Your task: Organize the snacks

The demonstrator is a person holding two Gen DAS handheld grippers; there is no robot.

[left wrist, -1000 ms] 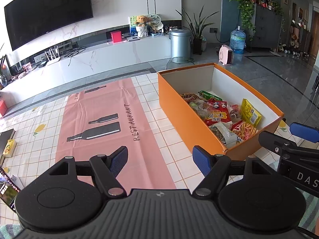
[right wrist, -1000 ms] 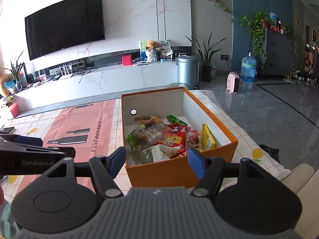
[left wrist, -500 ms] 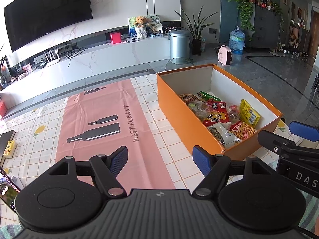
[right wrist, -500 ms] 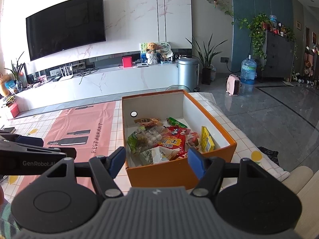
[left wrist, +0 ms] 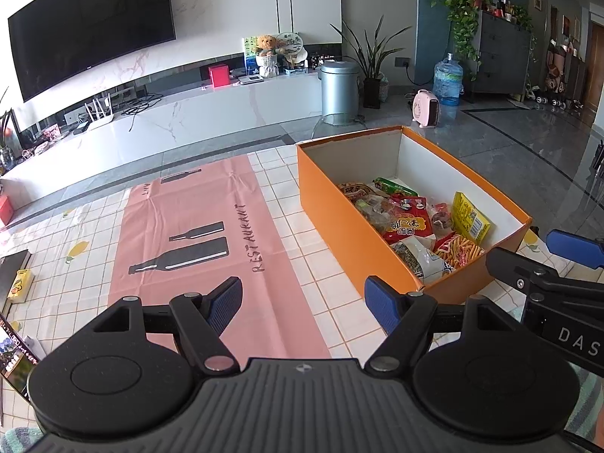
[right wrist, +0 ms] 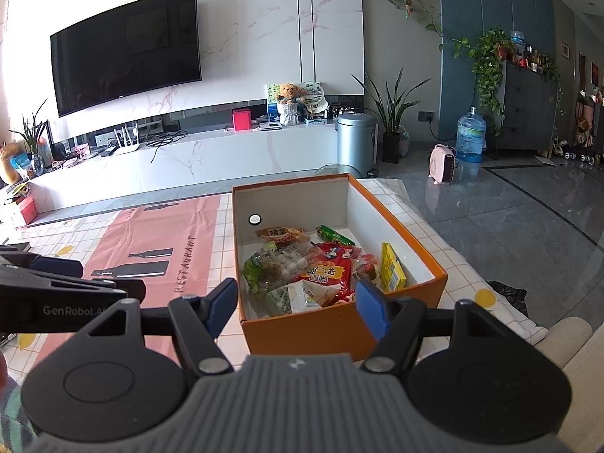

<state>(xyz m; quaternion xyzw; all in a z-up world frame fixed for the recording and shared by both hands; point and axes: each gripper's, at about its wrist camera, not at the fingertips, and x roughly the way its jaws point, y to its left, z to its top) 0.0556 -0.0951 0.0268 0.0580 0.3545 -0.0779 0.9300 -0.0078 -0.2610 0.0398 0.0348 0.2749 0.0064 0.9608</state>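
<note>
With both the left gripper point(left wrist: 303, 299) and right gripper point(right wrist: 296, 299) held apart and empty short of the orange box point(right wrist: 324, 330), where the snacks point(right wrist: 324, 271) lie heaped, one top packet should be singled out and approached squarely from above.

Both wrist views toward orange box point(left wrist: 339, 226)

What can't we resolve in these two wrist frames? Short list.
- Bottom layer of snacks in the orange box: buried under the top packets, both views.
- Near-left box interior, left wrist view: blocked by the box's own wall.
- Print on the yellow packet: too small to read.
- Right gripper body: cut off by the right edge in the left wrist view.
- Left gripper: likewise cut off at the left edge of the right wrist view.
</note>
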